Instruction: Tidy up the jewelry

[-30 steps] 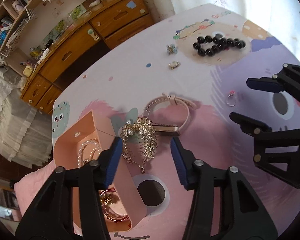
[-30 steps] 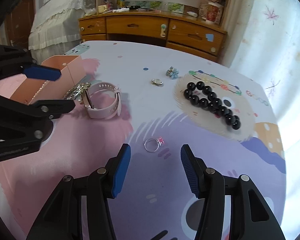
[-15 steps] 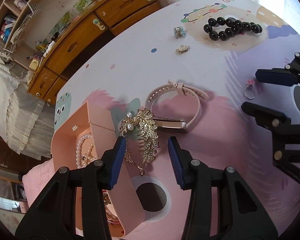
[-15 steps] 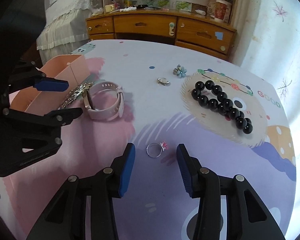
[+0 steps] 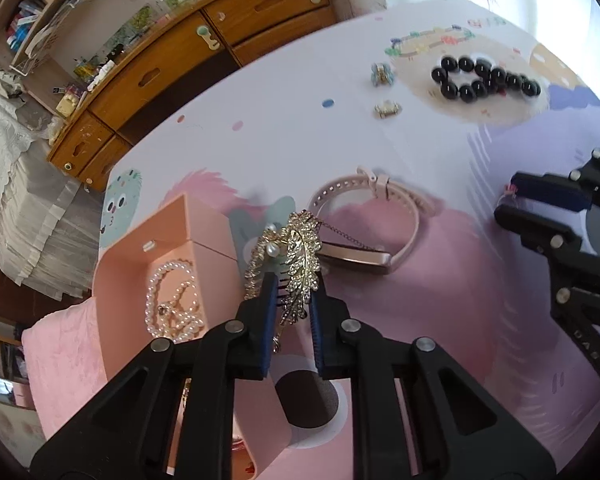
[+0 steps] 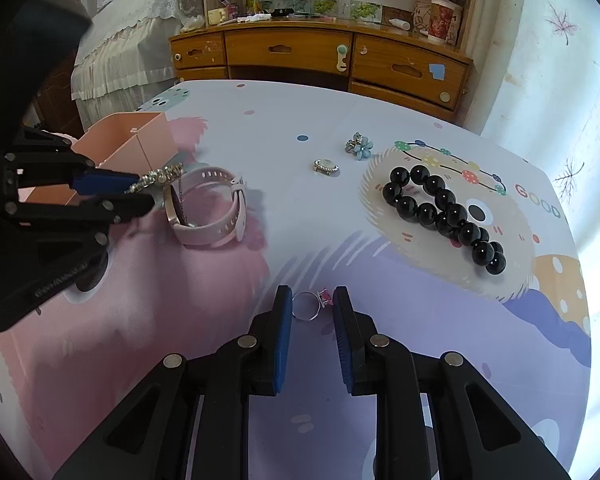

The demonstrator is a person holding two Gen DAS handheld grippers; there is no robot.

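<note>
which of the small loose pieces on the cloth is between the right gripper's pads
The silver ring with the pink stone, held by the right gripper. The blue flower piece and small oval charm lie far off, untouched.

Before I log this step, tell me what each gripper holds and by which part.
Left gripper: jaws just closed on the gold leaf-shaped brooch, at its lower end. Right gripper: jaws just closed around the silver ring with a pink stone, across its band.

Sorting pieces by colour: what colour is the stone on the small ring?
Pink, on a silver ring; clearest in the right wrist view.
</note>
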